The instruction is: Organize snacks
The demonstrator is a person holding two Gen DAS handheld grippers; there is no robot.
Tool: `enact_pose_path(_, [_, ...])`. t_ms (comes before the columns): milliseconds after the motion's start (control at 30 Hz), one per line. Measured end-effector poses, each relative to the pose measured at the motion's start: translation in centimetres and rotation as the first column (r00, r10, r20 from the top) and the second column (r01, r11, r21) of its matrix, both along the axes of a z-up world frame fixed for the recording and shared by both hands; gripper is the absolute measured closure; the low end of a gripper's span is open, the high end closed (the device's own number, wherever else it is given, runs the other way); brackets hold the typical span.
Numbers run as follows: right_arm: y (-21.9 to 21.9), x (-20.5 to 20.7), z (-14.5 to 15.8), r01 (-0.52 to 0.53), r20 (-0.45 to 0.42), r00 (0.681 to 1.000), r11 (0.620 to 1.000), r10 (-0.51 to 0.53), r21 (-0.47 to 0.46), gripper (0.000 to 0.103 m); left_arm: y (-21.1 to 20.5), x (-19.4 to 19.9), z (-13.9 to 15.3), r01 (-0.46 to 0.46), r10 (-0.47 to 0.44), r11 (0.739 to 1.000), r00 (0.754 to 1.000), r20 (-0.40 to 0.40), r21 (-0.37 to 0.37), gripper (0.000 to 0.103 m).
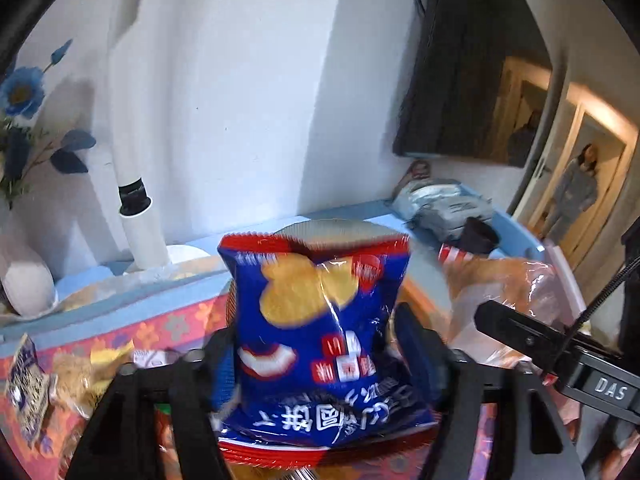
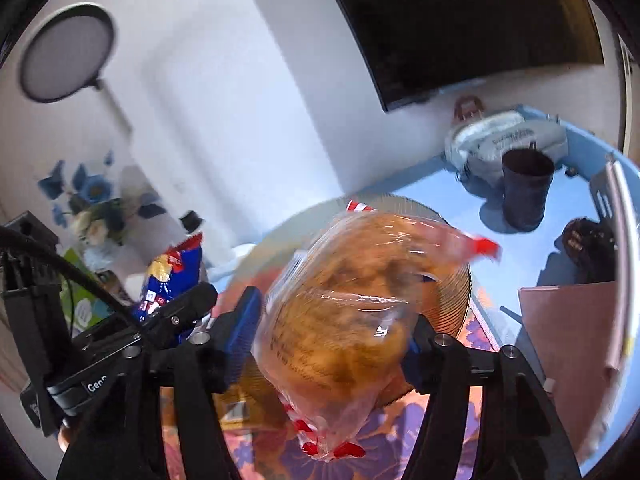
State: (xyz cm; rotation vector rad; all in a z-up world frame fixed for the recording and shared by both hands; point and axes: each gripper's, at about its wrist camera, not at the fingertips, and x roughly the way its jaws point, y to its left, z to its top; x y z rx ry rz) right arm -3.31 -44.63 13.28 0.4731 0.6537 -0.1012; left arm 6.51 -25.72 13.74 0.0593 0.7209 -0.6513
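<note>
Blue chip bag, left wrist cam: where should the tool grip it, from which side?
Likely mid-body on the blue chip bag, a pad on each long side edge, approaching the printed face. It's puffy, glossy, taller than wide, so the sides squeeze in.

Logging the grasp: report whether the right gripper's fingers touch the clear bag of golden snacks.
Touching. The right wrist view shows the clear bag wedged between the right gripper's fingers, with both blue pads pressed against its sides.
</note>
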Motion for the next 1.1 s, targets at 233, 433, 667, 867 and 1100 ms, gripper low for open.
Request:
enact_pose_path(233, [1.6,-2.9,0.8,-0.056,0.068,0.996,0.998,0.058,-0.028,0.034,5.7,-2.6,1.0,-0.044,0.045,0.998,0.999,0.027,-0.033,0.024])
enact_pose_path(433, [9.4,-6.0,2.2,-0.364,0.181,0.911,0.929,0.369,-0.063,0.021,16.0,-8.6,2.3,-0.191,0.192,0.981,0.976,0.102,-0.022,0.014])
enact_pose_path(667, [18.8,-7.2,-3.8,-0.552,0.154,0.804,0.817,0.574,-0.166,0.018,27.0,-12.8,-3.0,-0.478,0.465,0.877,0.872,0.153,0.057,0.002])
enact_pose_path(867, [21.9,-4.5,-9.6,-0.561,-0.05,0.826,0.812,0.561,-0.16,0.018,31.6,-10.2,-10.8,-0.524,0.526,0.851,0.85,-0.032,0.045,0.005])
enact_pose_path(1100, [22.2,-3.1,-11.2,-0.579,-0.129,0.814,0.805,0.566,-0.129,0.018,32.2,-10.6,-11.3,-0.503,0.501,0.864,0.863,-0.068,-0.026,0.009])
